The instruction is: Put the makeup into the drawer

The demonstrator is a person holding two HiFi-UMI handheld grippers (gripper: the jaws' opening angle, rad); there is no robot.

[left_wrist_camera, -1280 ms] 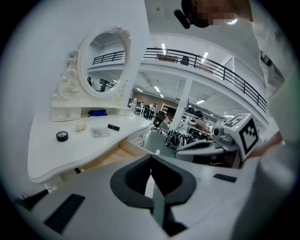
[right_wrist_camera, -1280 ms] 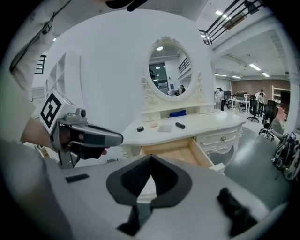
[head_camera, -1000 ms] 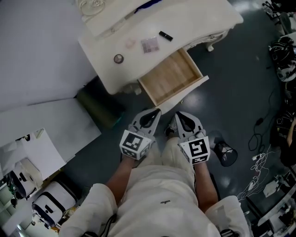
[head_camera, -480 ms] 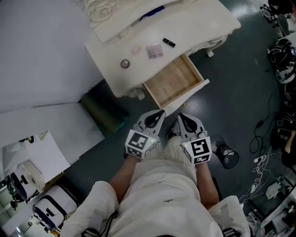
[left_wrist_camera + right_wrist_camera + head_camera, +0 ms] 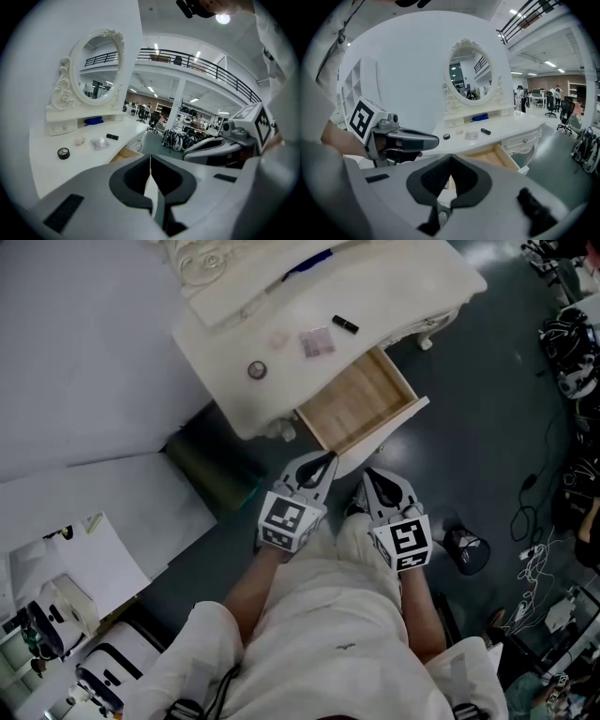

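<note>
Since a moment ago my left gripper (image 5: 327,458) has crept toward the open drawer (image 5: 356,404). It and my right gripper (image 5: 368,473) tilt downward, jaws pressed together, empty. The makeup (image 5: 316,341) lies on the dresser top (image 5: 394,287), its print seemingly too small to read.

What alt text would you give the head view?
Seen from above, a person in white holds the left gripper and right gripper, both shut and empty, before the open, empty wooden drawer of a white dressing table. A black tube, clear packet and round black item lie on its top.
</note>
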